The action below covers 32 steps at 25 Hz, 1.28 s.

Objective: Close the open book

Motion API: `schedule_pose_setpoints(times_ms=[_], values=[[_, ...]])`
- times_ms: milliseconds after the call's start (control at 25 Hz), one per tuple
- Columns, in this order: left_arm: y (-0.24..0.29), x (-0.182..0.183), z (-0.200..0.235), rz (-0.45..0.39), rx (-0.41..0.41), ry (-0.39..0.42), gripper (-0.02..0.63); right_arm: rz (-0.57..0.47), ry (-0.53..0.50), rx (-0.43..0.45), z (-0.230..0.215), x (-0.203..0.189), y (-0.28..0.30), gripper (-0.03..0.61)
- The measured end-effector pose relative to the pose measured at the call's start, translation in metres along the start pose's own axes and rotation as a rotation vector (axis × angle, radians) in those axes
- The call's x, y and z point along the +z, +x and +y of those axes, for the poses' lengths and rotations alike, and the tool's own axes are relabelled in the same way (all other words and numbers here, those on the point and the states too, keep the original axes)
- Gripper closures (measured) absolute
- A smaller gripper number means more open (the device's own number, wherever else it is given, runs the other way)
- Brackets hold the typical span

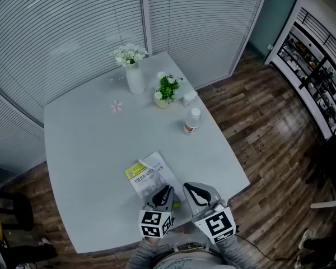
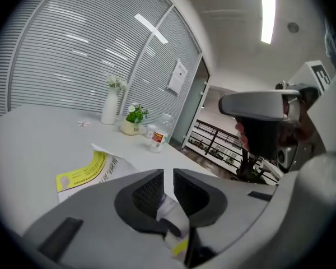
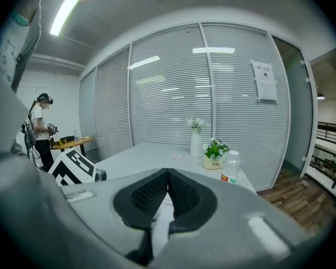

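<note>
**A:** Where's the book?

**B:** The book (image 1: pixel 148 175) lies on the pale grey worktop (image 1: pixel 84 150), close to the front edge and right in front of the person. It shows a yellow band on its left part and white print on the right. From the left gripper view the same yellow band (image 2: pixel 84 172) lies flat on the worktop, just beyond the jaws.

**A:** And the left tool?

**B:** The left tool (image 1: pixel 165 192) sits at the book's near corner. Its jaws stand narrow (image 2: pixel 168 184), with a white leaf (image 2: pixel 171 217) edged in yellow caught between them.

**A:** The right one?

**B:** The right tool (image 1: pixel 193 190) is just beside the left, at the book's right edge. Its jaw tips meet (image 3: pixel 168 175). A printed white page shows in the slot behind the tips, but I can't tell whether it is nipped or only lies beneath.

**A:** Anything else on the worktop?

**B:** At the far side, well apart from the book, there's a white vase (image 1: pixel 135 78) of white flowers and a small potted plant (image 1: pixel 166 91). A clear bottle (image 1: pixel 192 121) stands nearer the right edge.
</note>
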<state>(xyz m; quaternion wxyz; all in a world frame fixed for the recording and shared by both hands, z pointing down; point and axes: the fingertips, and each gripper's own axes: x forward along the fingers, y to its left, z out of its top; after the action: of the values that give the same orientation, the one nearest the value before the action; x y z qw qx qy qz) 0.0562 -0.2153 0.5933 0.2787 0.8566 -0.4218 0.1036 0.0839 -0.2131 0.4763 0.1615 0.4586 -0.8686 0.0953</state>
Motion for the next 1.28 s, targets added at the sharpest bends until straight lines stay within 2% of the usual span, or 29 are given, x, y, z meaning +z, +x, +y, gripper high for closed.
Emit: schedule_pose_setpoints(times_ms=[120,680,800,1000,1280], values=[[0.002,0.002,-0.007,0.01,-0.018,0.008,0.565,0.003,0.003,-0.011,-0.005,-0.003,-0.001,0.577],[-0.016,-0.01,0.024,0.063,0.052,-0.029,0.565,0.036,0.001,0.025,0.01,-0.016,0.012,0.577],[-0.023,-0.009,0.027,0.06,0.067,-0.002,0.604,0.049,-0.001,0.034,0.016,-0.021,0.018,0.577],[-0.038,0.008,0.027,0.022,0.062,0.023,0.615,0.058,-0.012,0.051,0.029,-0.025,0.028,0.577],[-0.064,0.049,0.016,-0.081,0.057,0.124,0.615,0.035,-0.013,0.079,0.051,-0.015,0.034,0.577]])
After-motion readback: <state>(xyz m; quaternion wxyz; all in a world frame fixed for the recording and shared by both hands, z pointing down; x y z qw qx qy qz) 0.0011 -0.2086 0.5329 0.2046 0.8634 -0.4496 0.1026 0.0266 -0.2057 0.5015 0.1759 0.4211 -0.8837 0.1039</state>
